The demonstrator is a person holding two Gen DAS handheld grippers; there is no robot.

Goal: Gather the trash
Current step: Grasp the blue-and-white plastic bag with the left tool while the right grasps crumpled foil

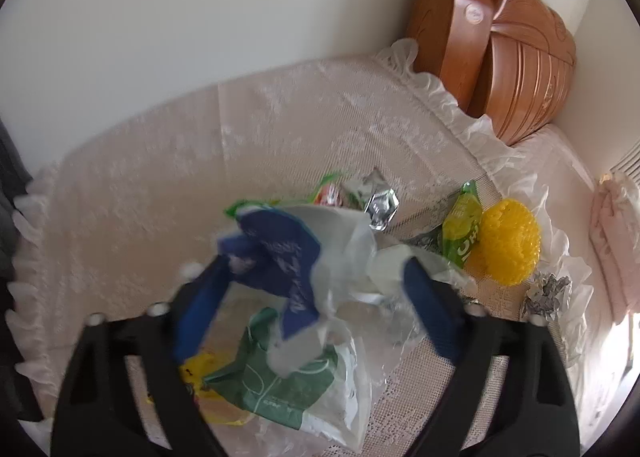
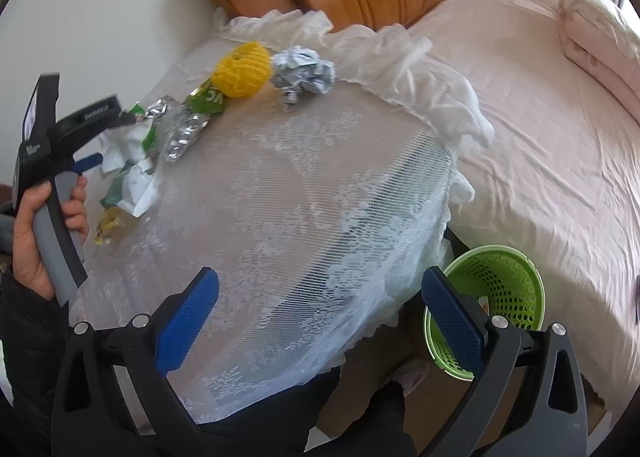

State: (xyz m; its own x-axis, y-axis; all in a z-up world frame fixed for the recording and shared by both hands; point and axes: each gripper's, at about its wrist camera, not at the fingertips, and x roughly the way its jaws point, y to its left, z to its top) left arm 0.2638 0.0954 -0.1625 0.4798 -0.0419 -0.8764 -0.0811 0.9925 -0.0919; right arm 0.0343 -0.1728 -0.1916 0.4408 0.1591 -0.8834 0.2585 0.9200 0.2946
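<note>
Left tongs among the wrappers, right tongs waiting over the table edge.

The left gripper (image 1: pixel 312 289) stands wide, its blue pads either side of a crumpled blue-and-white plastic bag (image 1: pixel 296 253) at twelve o'clock; whether it grips yet I cannot tell. Best to close low on the bunched plastic, so nothing slips. The right gripper (image 2: pixel 320 321) is wide and empty; the green perforated waste basket (image 2: pixel 500 289) sits at its three o'clock, below the lace-covered table (image 2: pixel 320 185).

A lace-covered table (image 2: pixel 320 185) bears crumpled wrappers (image 2: pixel 176 133), yellow foam net (image 2: pixel 242 71), foil ball (image 2: pixel 304 73).
</note>
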